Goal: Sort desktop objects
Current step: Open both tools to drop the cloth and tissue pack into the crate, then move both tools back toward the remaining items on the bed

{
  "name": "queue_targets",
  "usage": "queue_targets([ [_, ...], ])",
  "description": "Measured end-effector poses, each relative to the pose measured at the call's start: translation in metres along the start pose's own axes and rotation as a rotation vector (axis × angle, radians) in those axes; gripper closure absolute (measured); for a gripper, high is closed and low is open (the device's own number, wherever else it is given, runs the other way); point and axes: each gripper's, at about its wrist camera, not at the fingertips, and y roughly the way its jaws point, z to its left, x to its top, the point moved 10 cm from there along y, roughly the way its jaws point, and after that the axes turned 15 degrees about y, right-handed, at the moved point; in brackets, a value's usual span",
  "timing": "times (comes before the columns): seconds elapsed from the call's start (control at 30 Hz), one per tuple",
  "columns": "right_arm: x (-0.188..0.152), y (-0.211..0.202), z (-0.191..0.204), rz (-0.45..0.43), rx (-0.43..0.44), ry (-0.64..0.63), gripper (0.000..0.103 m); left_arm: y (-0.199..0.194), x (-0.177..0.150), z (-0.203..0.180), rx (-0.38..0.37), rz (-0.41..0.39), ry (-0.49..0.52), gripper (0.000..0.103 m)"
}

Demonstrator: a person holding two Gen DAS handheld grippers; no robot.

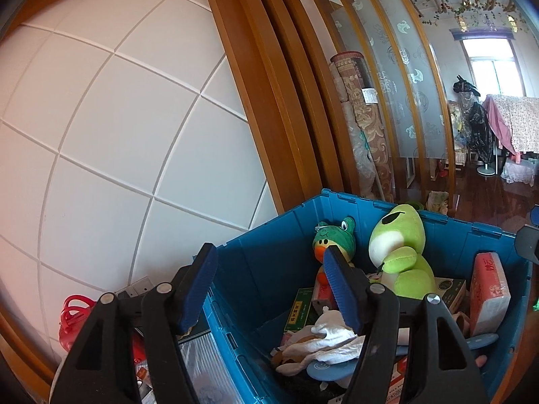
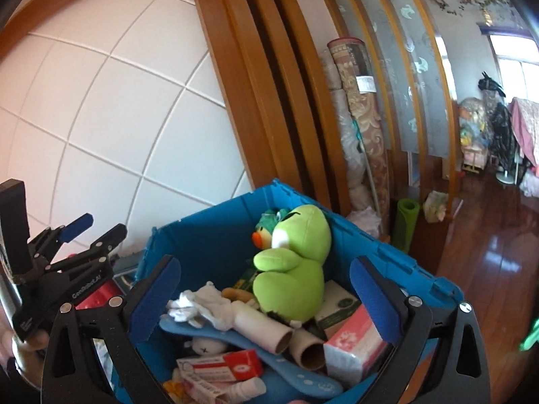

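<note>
A blue plastic crate (image 1: 269,256) (image 2: 209,232) holds a big green frog plush (image 1: 401,252) (image 2: 293,262), a small green-hooded duck plush (image 1: 333,239), a pink tissue pack (image 1: 488,289) (image 2: 357,343), a white cloth (image 1: 330,340) (image 2: 202,303), cardboard tubes (image 2: 269,330), a blue slipper (image 2: 262,363) and red-white boxes (image 2: 219,367). My left gripper (image 1: 269,289) is open and empty, straddling the crate's left wall; it also shows in the right wrist view (image 2: 97,227). My right gripper (image 2: 262,296) is open and empty above the crate's contents.
A white tiled wall (image 1: 118,118) and wooden door frame (image 1: 269,101) stand behind the crate. Rolled carpets (image 2: 360,128) and a green mat roll (image 2: 406,225) lean at the right. Red plastic items (image 1: 72,320) lie left of the crate. Wooden floor (image 2: 488,269) stretches right.
</note>
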Motion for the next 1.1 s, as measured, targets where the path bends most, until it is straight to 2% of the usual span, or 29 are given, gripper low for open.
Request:
queue_targets([
  [0.2, -0.012, -0.007, 0.018, 0.003, 0.032, -0.041, 0.0, -0.003, -0.004, 0.002, -0.005, 0.002, -0.016, 0.038],
  [0.8, -0.048, -0.001, 0.024, 0.071, 0.065, -0.023, 0.0, -0.017, -0.033, 0.012, 0.02, 0.014, -0.088, 0.038],
  [1.1, -0.064, -0.013, 0.06, 0.069, 0.091, -0.049, 0.0, -0.031, -0.062, 0.042, 0.028, 0.015, -0.115, 0.038],
])
